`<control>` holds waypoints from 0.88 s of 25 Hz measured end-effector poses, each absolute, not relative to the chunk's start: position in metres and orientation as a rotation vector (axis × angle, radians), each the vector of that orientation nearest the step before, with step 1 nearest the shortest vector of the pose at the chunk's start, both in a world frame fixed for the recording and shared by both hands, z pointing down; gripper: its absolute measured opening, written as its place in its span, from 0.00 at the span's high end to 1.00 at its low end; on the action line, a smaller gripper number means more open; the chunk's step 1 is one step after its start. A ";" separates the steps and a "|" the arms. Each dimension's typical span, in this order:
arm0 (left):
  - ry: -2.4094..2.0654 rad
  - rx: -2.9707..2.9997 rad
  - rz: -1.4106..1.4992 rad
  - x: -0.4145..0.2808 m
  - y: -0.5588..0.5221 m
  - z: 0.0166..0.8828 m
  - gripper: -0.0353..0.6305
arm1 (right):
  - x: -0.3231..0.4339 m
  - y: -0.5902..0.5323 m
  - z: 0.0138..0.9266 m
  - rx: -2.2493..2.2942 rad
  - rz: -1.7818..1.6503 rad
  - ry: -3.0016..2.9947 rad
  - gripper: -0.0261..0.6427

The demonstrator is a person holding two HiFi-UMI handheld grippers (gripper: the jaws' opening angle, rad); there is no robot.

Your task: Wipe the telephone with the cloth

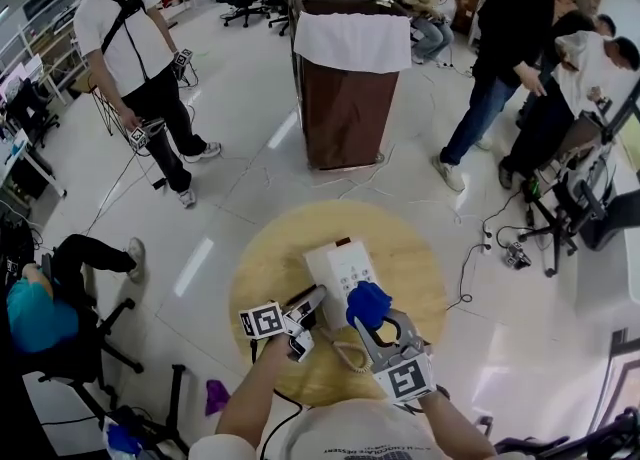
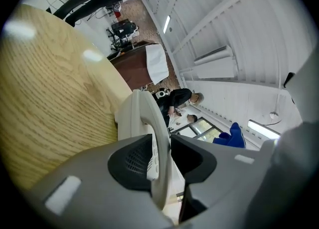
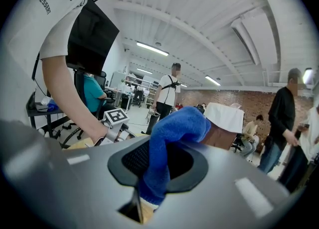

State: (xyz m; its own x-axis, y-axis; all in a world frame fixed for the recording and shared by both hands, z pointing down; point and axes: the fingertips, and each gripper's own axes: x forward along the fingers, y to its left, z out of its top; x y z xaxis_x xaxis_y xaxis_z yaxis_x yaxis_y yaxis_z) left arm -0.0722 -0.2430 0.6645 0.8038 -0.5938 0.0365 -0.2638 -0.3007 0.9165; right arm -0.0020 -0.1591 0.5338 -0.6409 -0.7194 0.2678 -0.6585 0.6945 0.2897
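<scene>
Left gripper view is showing the white handset standing between the left gripper's parted jaws, not clamped. Head view is placing the telephone mid-way on a round wooden table. The right gripper is pinching the blue cloth and resting it on the phone's near edge. A pale glossy floor is surrounding the table; people are standing about.

white T-shirt sleeve, partly legible print "OKIE", "TE DESSERT"

Blue cloth; white telephone; pale wood-grain table.
</scene>
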 end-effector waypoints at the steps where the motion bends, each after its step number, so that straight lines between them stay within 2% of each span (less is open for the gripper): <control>1: -0.657 1.891 -0.374 -0.074 -0.243 0.665 0.78 | -0.001 -0.159 0.534 1.081 -0.226 -2.546 0.86; 11: -0.716 1.910 -0.350 -0.081 -0.239 0.660 0.72 | 0.004 -0.157 0.532 1.098 -0.210 -2.549 0.86; 22: -1.036 2.070 -0.307 -0.111 -0.219 0.609 0.74 | 0.011 -0.141 0.512 1.162 -0.183 -2.596 0.86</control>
